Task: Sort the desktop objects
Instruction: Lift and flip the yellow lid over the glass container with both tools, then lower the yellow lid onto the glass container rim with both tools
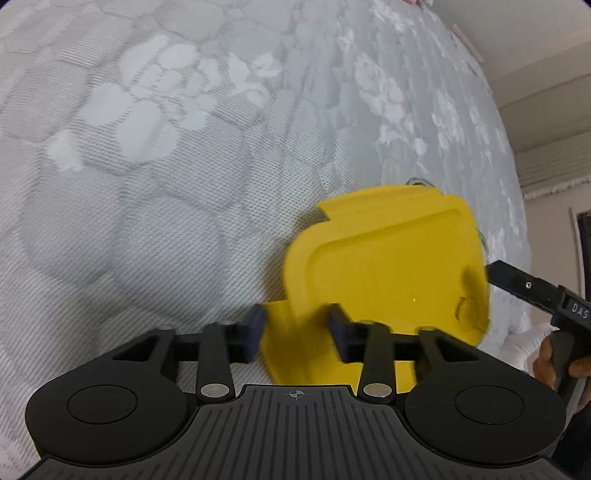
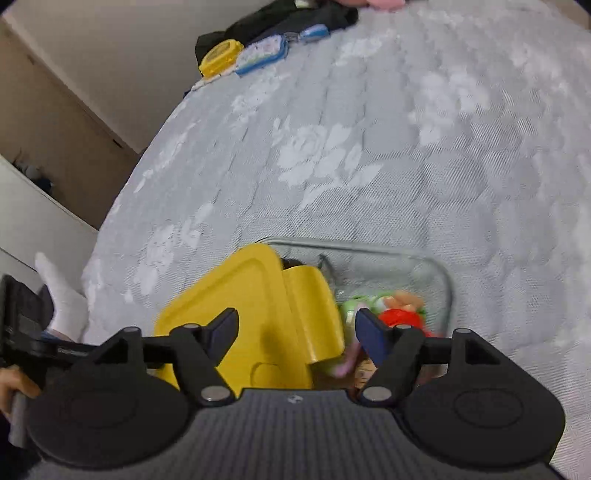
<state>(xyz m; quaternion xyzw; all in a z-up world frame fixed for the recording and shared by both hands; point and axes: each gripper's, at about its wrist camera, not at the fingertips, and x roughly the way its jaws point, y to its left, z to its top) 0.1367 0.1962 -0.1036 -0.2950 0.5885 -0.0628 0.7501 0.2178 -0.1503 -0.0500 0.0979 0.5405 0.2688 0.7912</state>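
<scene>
A yellow lid [image 1: 388, 266] lies tilted over a clear glass container [image 2: 439, 273] on a grey flowered mattress. Inside the container are small red and green toys [image 2: 399, 317]. My left gripper [image 1: 297, 332] is at the lid's near edge. One yellow flap [image 1: 295, 332] sits between its pads, with no clear squeeze showing. My right gripper [image 2: 297, 332] hovers open above the lid [image 2: 236, 295] and its raised side flap [image 2: 314, 306], with nothing pinched. A black part of the right tool [image 1: 535, 295] and the hand [image 1: 550, 365] holding it show at the lid's right edge.
A small yellow case [image 2: 219, 57], a blue case [image 2: 264, 55] and a black bag [image 2: 288, 18] lie at the mattress's far edge. A white-socked foot [image 2: 62, 306] is at its left edge, where the mattress [image 1: 147, 147] drops off toward floor and cabinets.
</scene>
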